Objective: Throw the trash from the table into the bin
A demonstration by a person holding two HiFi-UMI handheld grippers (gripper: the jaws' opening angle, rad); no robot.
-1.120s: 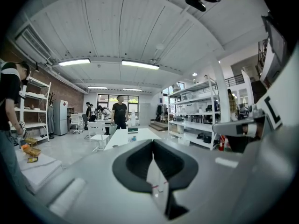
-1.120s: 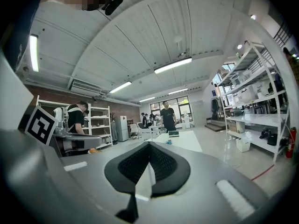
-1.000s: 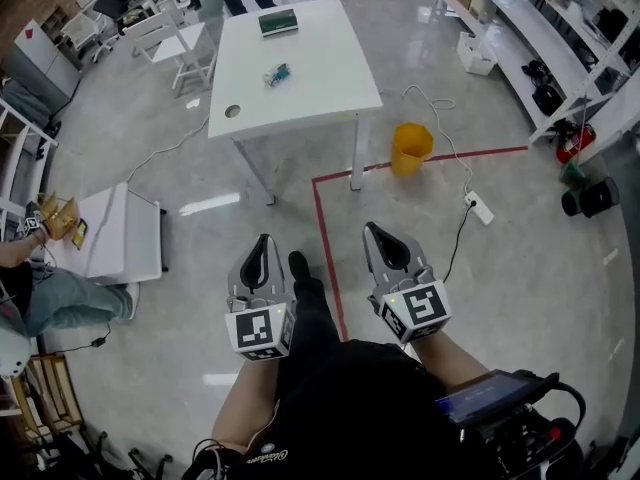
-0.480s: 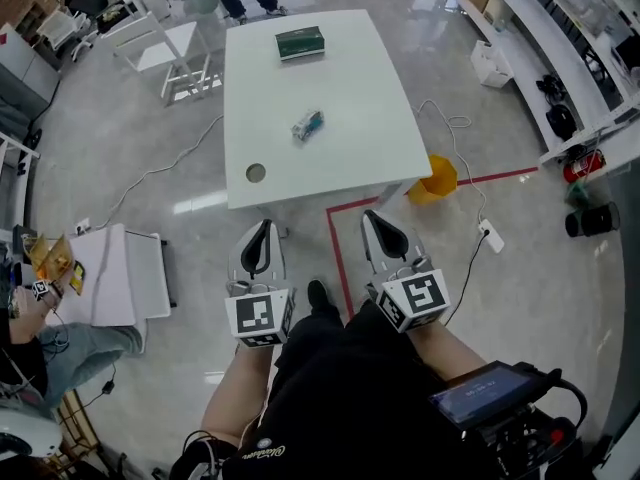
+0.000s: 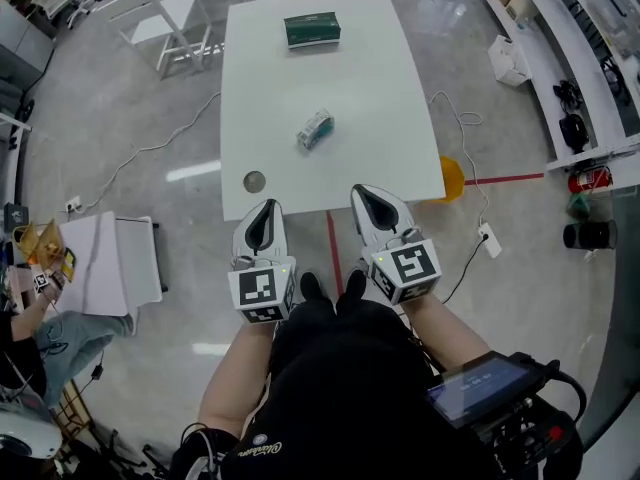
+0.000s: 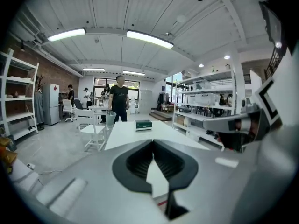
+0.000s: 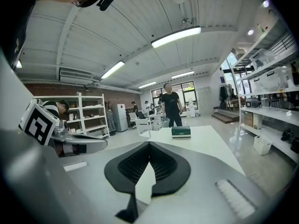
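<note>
A white table (image 5: 380,88) stands ahead of me. A crumpled piece of trash (image 5: 315,128), pale with a green tint, lies near its middle. The yellow bin (image 5: 453,180) stands on the floor at the table's near right corner, half hidden by the tabletop. My left gripper (image 5: 264,209) and right gripper (image 5: 361,192) are side by side at the table's near edge, both shut and empty. In the left gripper view my left gripper (image 6: 153,142) points along the table (image 6: 122,133). The right gripper (image 7: 149,143) does the same in its own view.
A dark green box (image 5: 312,30) lies at the table's far end. A round cable hole (image 5: 254,180) is near the front left corner. A red tape line (image 5: 335,258), a power strip (image 5: 489,239) with a cable, a low white platform (image 5: 110,260) and shelves surround the table. A person (image 6: 119,99) stands beyond it.
I have walked up to the table: it has come much closer, and both shut grippers now reach its near edge. The bin has slipped partly under the table corner.
</note>
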